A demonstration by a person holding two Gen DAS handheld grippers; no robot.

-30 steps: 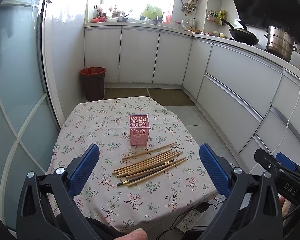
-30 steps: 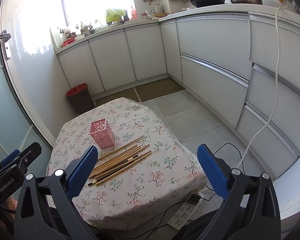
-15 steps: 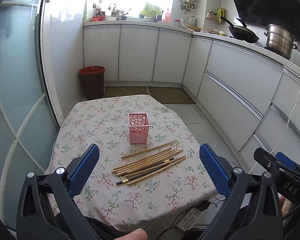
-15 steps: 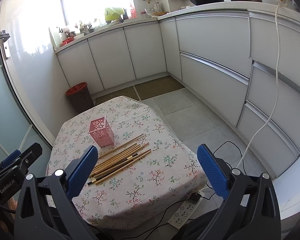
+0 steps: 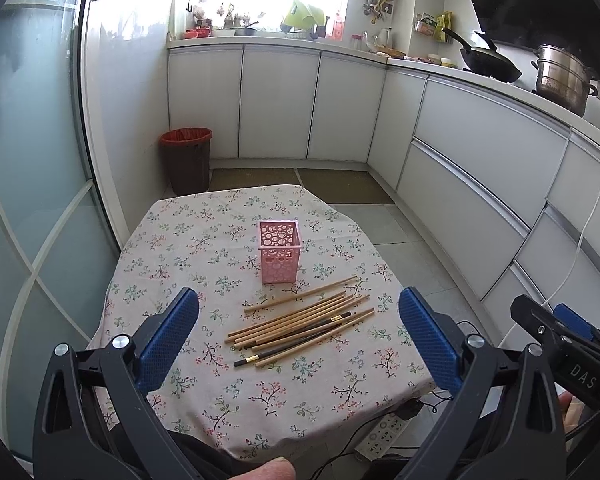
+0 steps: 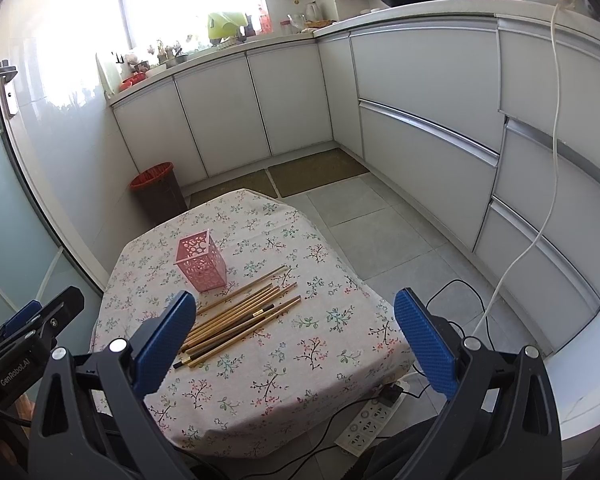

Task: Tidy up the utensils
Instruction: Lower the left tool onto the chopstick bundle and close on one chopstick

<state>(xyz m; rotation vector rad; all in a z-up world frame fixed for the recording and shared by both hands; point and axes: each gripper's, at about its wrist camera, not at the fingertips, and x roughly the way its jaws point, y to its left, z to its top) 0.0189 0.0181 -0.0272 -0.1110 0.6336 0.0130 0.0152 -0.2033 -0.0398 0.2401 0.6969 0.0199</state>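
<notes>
A pink perforated holder (image 5: 280,251) stands upright and empty on a small table with a floral cloth (image 5: 204,240). Several wooden chopsticks (image 5: 300,322) lie loose in a slanted bunch just in front of it, one dark with a gold band. The holder (image 6: 201,260) and the chopsticks (image 6: 240,316) also show in the right wrist view. My left gripper (image 5: 298,336) is open and empty, high above the table's near side. My right gripper (image 6: 294,334) is open and empty, above the table's near right side.
A red-lined bin (image 5: 186,160) stands on the floor beyond the table. White cabinets (image 5: 480,152) run along the back and right. A power strip (image 6: 370,420) and cables lie on the floor by the table's near right corner. A glass door (image 5: 32,200) is at left.
Both grippers have drawn back or risen slightly, so the table looks a little farther off. Holder and chopsticks have not moved.
</notes>
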